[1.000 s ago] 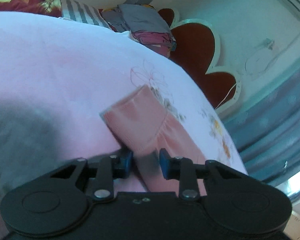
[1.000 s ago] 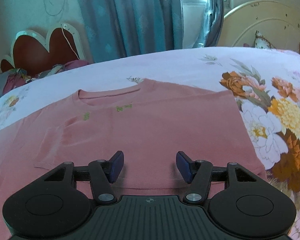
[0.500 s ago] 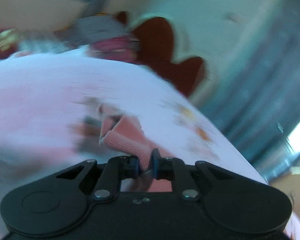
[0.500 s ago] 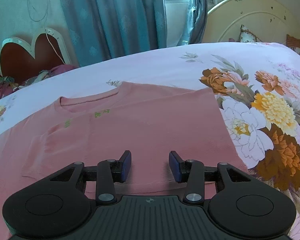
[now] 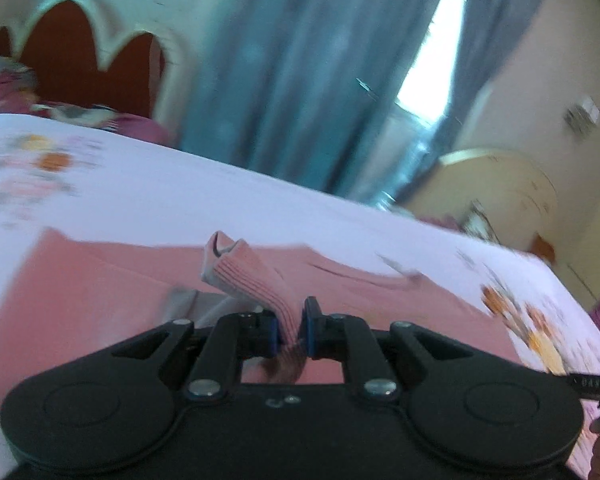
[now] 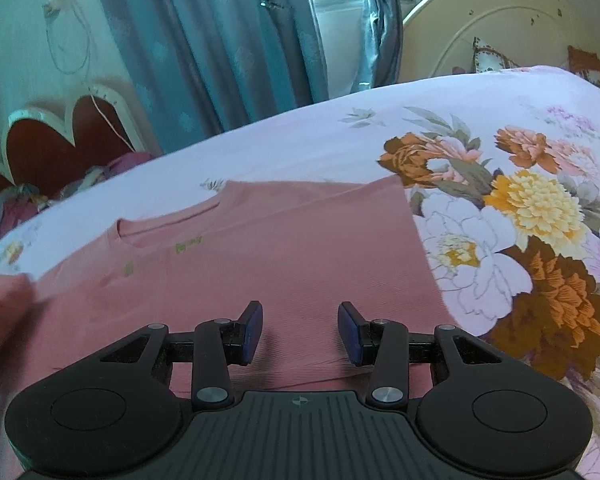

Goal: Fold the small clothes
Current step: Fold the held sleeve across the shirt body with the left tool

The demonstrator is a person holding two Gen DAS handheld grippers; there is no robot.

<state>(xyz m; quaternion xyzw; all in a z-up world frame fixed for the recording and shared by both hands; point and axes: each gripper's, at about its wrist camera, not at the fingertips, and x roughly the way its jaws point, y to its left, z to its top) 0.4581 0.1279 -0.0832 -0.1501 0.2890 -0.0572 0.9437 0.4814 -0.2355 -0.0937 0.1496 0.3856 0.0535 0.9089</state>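
Observation:
A small pink long-sleeved top (image 6: 284,256) lies flat on the flowered bedsheet (image 6: 512,208), neck hole toward the far side. My left gripper (image 5: 289,327) is shut on the ribbed cuff of its sleeve (image 5: 244,276) and holds it lifted above the body of the top (image 5: 100,304). My right gripper (image 6: 299,332) is open and empty, low over the hem of the top near its right side edge. The lifted sleeve shows blurred at the far left of the right wrist view (image 6: 8,292).
A red scalloped headboard (image 6: 56,140) with a pile of clothes (image 6: 16,204) stands at the far left. Blue curtains (image 6: 220,48) and a window lie behind. A cream round headboard (image 6: 512,20) is at the far right. The right gripper's tip shows at the edge of the left wrist view (image 5: 596,388).
My left gripper closed on the sleeve cuff, lifted it and swung it to the right over the top's body. My right gripper narrowed slightly and stayed open near the hem.

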